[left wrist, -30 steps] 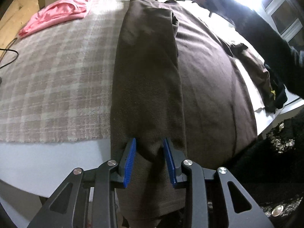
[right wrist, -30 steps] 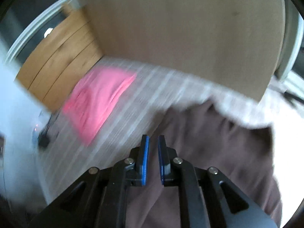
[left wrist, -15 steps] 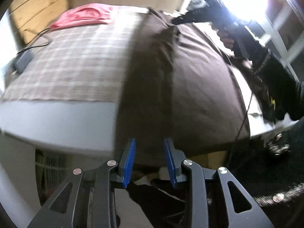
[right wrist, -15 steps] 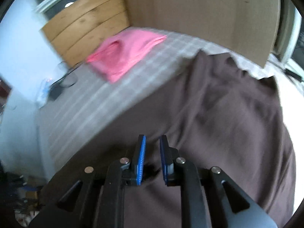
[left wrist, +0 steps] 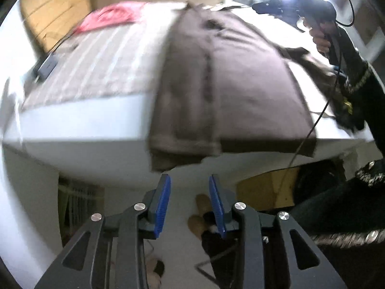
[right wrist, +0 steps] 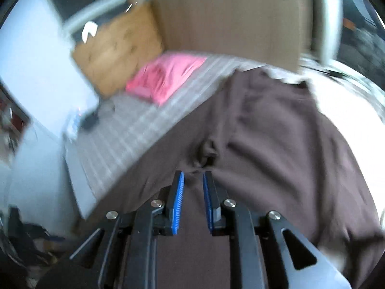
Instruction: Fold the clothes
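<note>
A brown garment (left wrist: 228, 84) lies spread on the bed, its left side folded over the middle and its hem hanging over the near edge. My left gripper (left wrist: 190, 180) hovers off the bed's edge just below that hem, open with nothing between its fingers. In the right wrist view the brown garment (right wrist: 276, 144) fills the lower half, with a small pucker ahead of the fingertips. My right gripper (right wrist: 193, 175) hangs over it; its jaws are opening and no cloth is between them. The left wrist view shows the right gripper (left wrist: 276, 7) at the far corner, held in a hand.
A folded pink garment (left wrist: 113, 14) lies at the far left of the plaid blanket (left wrist: 108, 60). A small dark device (left wrist: 47, 63) with a cable sits at the left edge. Dark clothes (left wrist: 346, 110) lie on the right. Slippers (left wrist: 199, 214) are on the floor below.
The left gripper has drawn back off the bed, and the hem that was between its fingers is now clear of them. The right gripper has pulled back across the brown garment, its jaws parting slightly.
</note>
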`<state>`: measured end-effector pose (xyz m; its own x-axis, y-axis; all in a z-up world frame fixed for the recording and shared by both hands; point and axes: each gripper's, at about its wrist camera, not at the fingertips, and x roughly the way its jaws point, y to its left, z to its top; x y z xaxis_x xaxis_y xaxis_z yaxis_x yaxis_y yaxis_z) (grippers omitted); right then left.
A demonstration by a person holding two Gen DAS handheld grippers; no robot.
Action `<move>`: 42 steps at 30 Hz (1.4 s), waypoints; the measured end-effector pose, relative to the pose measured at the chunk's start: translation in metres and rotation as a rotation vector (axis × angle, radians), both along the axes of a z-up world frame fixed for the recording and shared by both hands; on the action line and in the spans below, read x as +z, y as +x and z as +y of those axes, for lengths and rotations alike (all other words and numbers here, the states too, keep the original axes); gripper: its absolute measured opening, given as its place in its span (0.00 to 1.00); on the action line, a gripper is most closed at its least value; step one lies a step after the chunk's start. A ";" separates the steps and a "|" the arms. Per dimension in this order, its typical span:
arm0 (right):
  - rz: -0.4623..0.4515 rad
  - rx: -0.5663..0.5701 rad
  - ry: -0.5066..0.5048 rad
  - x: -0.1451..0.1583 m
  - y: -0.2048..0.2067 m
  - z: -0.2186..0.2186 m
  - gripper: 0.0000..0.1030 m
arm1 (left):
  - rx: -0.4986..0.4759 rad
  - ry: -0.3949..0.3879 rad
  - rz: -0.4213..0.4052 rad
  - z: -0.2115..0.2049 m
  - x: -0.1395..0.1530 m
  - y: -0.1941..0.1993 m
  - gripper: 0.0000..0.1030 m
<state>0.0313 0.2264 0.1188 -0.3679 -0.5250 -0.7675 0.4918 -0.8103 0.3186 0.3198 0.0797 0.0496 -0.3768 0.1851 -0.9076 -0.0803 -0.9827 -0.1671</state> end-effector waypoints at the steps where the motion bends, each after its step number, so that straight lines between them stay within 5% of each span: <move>1: -0.005 -0.061 -0.035 0.009 0.008 0.022 0.19 | -0.045 0.013 0.017 0.014 0.002 -0.003 0.31; 3: -0.004 -0.170 -0.059 0.025 0.031 0.070 0.19 | -0.142 0.039 0.051 0.039 0.005 -0.007 0.31; 8: 0.065 -0.375 0.149 0.046 0.082 0.160 0.29 | -0.348 0.109 0.075 0.102 0.005 -0.021 0.32; 17: -0.112 -0.560 0.318 -0.023 0.127 0.282 0.33 | -0.521 0.100 0.059 0.195 0.000 -0.052 0.40; 20: -0.113 -0.513 0.244 -0.035 0.127 0.293 0.33 | -0.504 0.079 0.026 0.214 -0.006 -0.078 0.40; 24: -0.074 -0.383 0.190 -0.041 0.116 0.284 0.49 | -0.496 0.088 0.007 0.240 -0.006 -0.119 0.40; 26: -0.063 -0.300 0.246 -0.051 0.107 0.273 0.49 | -0.488 0.042 0.019 0.253 -0.004 -0.139 0.40; 27: -0.050 -0.260 0.311 -0.058 0.103 0.268 0.42 | -0.482 0.037 0.019 0.257 -0.003 -0.148 0.40; 28: -0.039 -0.237 0.360 -0.061 0.098 0.267 0.14 | -0.469 0.034 0.015 0.258 -0.003 -0.157 0.40; 30: -0.027 -0.209 0.391 -0.056 0.085 0.273 0.08 | -0.440 0.025 0.012 0.253 -0.002 -0.165 0.40; 35: 0.225 -0.280 0.502 0.041 0.062 0.301 0.07 | -0.356 0.026 0.007 0.233 0.001 -0.176 0.40; 38: 0.395 -0.220 0.569 0.085 0.070 0.290 0.08 | -0.351 0.033 0.005 0.232 0.000 -0.175 0.40; 41: 0.233 0.041 0.526 0.070 0.087 0.263 0.25 | -0.366 0.037 0.008 0.239 -0.003 -0.178 0.40; 42: 0.159 0.107 0.518 0.059 0.092 0.257 0.40 | -0.372 0.038 0.010 0.242 -0.003 -0.180 0.40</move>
<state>0.1230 0.4829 0.1777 -0.4653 -0.1347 -0.8748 0.5898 -0.7842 -0.1929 0.1403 0.3214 0.0464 -0.2865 0.3448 -0.8939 -0.4327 -0.8790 -0.2003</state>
